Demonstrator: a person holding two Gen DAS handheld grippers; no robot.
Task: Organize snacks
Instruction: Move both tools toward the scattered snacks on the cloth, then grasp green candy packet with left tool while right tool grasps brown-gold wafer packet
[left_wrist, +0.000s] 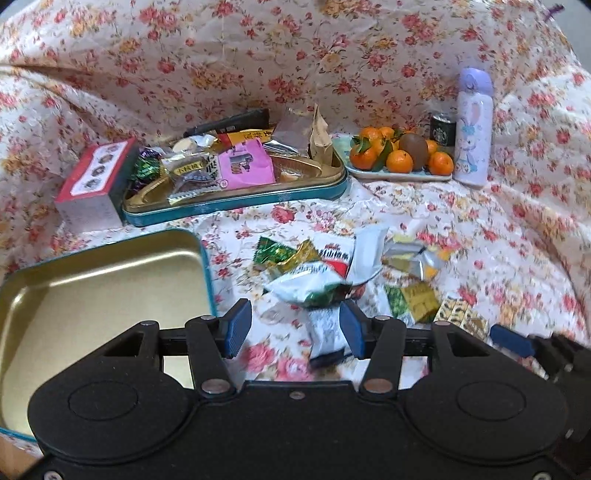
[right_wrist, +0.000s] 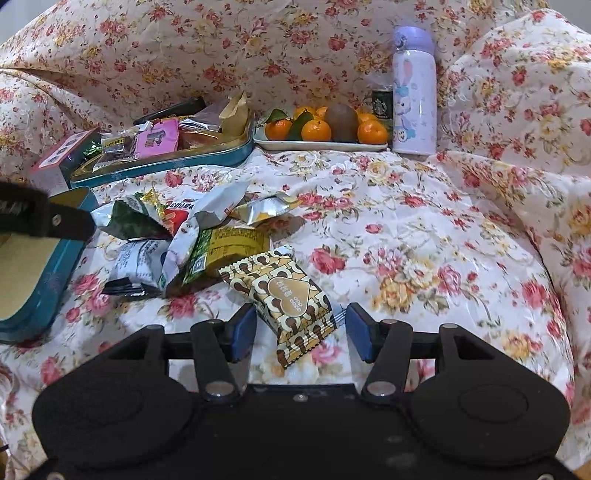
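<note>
A flowered cloth (right_wrist: 424, 229) covers the whole surface and rises behind it. On it, at ten o'clock in the left wrist view, an empty teal tin (left_wrist: 110, 258) with a gold inside lies just beside the left gripper (left_wrist: 291, 328). At eleven o'clock a second teal tin (left_wrist: 236, 195) is heaped with wrapped snacks, a pink packet (left_wrist: 245, 166) on top, its print too blurred to read. A red-edged box (left_wrist: 92, 181) touches that tin's left end. At one o'clock stand a plate of oranges (left_wrist: 399, 157) with a kiwi, a lilac flask (left_wrist: 473, 129) bearing a rabbit drawing, and a dark can (left_wrist: 443, 127) with a round green Starbucks-style badge.

The loose snack pile (left_wrist: 332, 273) lies at twelve o'clock from the left gripper. A small white packet (left_wrist: 327, 332) sits between its jaws, which stand apart, the right pad close against it; whether it presses is unclear.

The right gripper (right_wrist: 301, 328) has its jaws about half open around a brown-and-cream patterned packet (right_wrist: 291, 299) with a heart label; the pads do not grip it.
</note>
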